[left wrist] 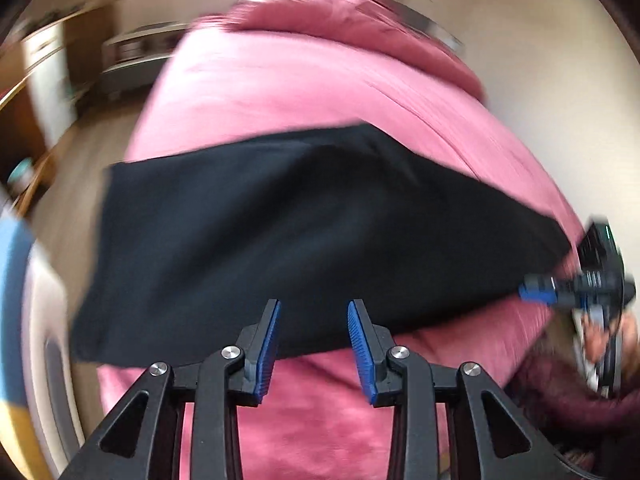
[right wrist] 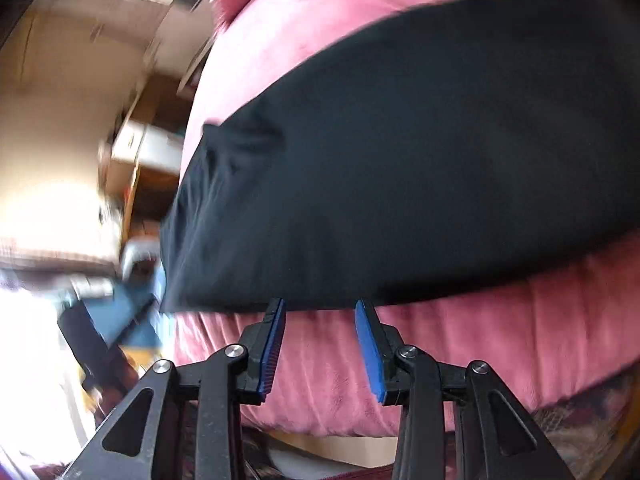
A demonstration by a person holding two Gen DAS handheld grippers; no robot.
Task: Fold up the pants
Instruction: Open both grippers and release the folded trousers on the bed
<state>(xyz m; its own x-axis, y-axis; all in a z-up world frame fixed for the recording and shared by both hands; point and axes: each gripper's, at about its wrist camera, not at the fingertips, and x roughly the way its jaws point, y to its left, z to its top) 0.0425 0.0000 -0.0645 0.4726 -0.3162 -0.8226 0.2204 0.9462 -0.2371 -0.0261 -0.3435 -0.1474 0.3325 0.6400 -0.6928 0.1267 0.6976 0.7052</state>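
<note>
Our left gripper (left wrist: 314,312) and right gripper (right wrist: 320,312) hang part-open and empty at the black pants' (left wrist: 280,232) near edge on the pink bedspread (left wrist: 300,92); pinch one layer and the fold skews.

Motion blur smears the room furniture (left wrist: 132,52); the pants (right wrist: 400,160) run past the right edge.

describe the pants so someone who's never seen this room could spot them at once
Find the bed with the pink blanket that fills most of both views. Across it lies one flat black cloth, the pants, already doubled over. It is the only dark thing on the pink, lying just beyond both grippers' blue fingertips.
</note>
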